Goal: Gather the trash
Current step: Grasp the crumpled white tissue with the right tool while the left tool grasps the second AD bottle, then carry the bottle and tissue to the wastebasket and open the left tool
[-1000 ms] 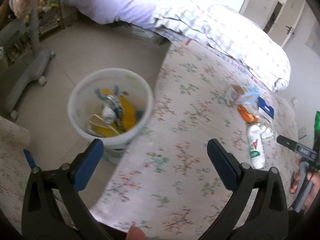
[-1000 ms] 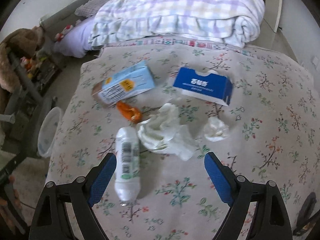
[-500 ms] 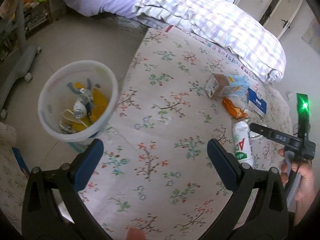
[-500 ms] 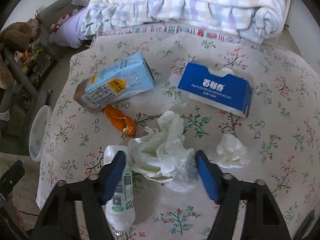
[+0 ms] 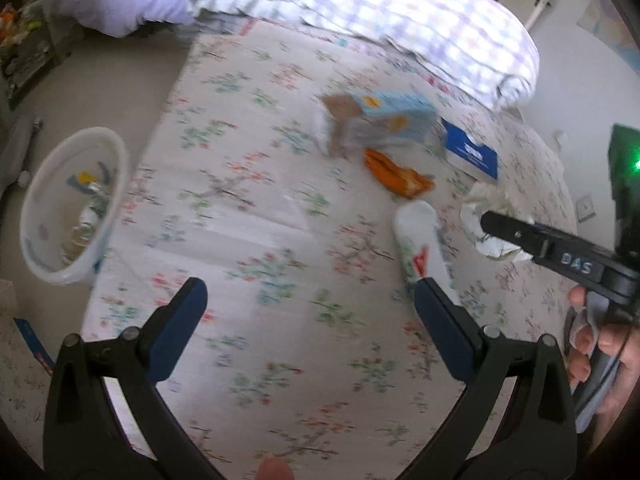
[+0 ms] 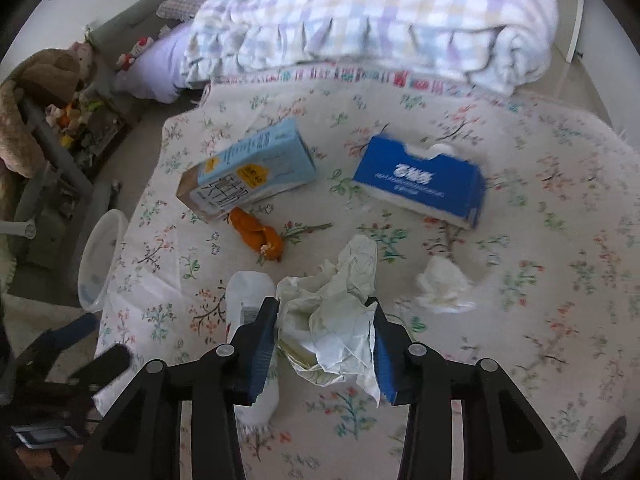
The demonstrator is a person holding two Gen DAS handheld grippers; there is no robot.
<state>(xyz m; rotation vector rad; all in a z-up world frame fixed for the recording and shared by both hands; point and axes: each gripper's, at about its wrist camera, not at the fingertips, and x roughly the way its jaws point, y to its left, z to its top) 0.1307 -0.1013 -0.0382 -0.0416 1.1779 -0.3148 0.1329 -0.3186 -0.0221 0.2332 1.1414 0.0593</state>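
**Right gripper closing around crumpled paper on floral bedspread**

Right gripper, black frame with blue pads: jaws closing, one pad at each side of a crumpled white paper wad; the pads stand at its edges, firm pressure not confirmed. Wad is loose, creased, pale with a yellowish tinge low down, lying on the cream floral-print bedspread.

Just left of the wad, touching the left pad's outer side: a white plastic bottle lying flat, label with a barcode.

Beyond it: a twisted orange wrapper, near the corner of a light-blue rectangular carton lying on its side with one brown end. Right of the carton, apart from it: a dark-blue tissue box. Right of the wad, apart: a small white crumpled tissue.

Left gripper, same build: jaws spread wide, nothing between them, hanging over bare bedspread; its right pad overlaps the bottle's near end in its own view.

On the floor beside the bed's left edge: a white round plastic bin holding mixed rubbish.

At the far end: a folded pastel-checked quilt.
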